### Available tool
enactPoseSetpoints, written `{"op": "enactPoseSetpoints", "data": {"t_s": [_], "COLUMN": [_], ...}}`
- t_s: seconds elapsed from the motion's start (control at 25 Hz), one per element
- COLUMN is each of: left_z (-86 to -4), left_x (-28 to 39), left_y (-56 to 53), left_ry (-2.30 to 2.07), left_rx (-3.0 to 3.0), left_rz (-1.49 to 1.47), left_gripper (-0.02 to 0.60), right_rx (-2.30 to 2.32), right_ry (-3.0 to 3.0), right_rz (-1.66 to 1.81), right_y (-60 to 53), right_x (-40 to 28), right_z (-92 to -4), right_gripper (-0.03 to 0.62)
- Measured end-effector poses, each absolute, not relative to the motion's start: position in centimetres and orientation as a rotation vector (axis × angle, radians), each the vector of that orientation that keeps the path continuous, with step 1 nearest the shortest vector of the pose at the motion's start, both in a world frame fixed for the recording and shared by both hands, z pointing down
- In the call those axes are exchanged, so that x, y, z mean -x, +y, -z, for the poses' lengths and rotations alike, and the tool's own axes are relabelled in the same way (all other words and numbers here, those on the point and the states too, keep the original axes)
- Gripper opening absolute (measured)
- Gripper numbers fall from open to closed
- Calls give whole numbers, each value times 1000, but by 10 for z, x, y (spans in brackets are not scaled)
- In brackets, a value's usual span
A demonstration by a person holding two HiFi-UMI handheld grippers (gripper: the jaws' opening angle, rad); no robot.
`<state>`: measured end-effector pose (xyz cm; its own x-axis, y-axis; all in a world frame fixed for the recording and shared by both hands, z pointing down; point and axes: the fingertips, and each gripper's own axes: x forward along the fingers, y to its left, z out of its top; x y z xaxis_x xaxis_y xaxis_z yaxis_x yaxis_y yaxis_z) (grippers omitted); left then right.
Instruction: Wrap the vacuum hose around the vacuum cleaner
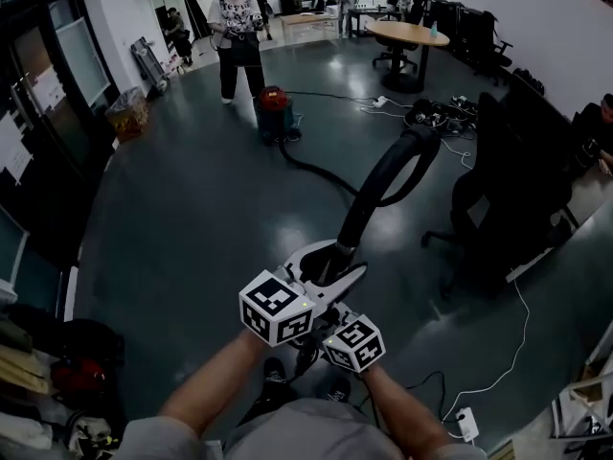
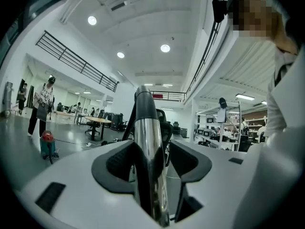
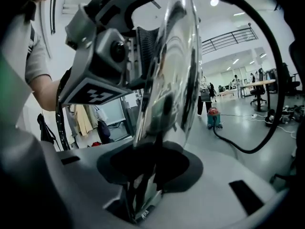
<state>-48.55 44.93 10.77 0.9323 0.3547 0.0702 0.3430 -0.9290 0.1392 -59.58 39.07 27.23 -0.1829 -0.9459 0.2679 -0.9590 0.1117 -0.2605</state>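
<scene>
My right tool (image 3: 151, 168) is clamped on the near end of the chrome wand (image 3: 167, 80). Just beyond it my left tool (image 2: 151, 163) stands wider round the same wand, with a gap at one pad. Past them the black vacuum hose (image 1: 391, 172) arches up, drops to the floor (image 1: 192, 209) and trails to the red-topped vacuum cleaner (image 1: 274, 108), well apart from me, a person (image 1: 237, 27) standing just behind it

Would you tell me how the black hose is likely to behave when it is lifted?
Probably floppy: the black hose arches from the chrome tube and sags to the floor. Likely to drag, since it trails to the red vacuum cleaner.
</scene>
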Motion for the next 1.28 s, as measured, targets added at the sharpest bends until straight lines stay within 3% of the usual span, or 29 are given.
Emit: {"op": "enactPoseSetpoints", "data": {"t_s": [0.12, 0.52, 0.92, 1.12, 1.28], "left_z": [-117, -169, -172, -157, -155], "left_x": [492, 520, 510, 481, 475], "left_y": [441, 368, 250, 242, 257], "left_ry": [573, 629, 710, 836, 972], "left_rx": [-2937, -2832, -2971, -2877, -2757], "left_rz": [-196, -403, -448, -380, -397], "left_gripper": [244, 244, 244, 244, 279], "right_rx": [-2045, -2207, -2150, -2142, -2141], "right_ry": [-2272, -2085, -1916, -1815, -1714], "right_rz": [-607, -661, -663, -724, -780], "right_y": [383, 323, 252, 249, 259], "right_x": [568, 497, 508, 516, 518], "right_z": [-271, -274, -273, -279, -288], "right_gripper": [130, 137, 137, 135, 135]}}
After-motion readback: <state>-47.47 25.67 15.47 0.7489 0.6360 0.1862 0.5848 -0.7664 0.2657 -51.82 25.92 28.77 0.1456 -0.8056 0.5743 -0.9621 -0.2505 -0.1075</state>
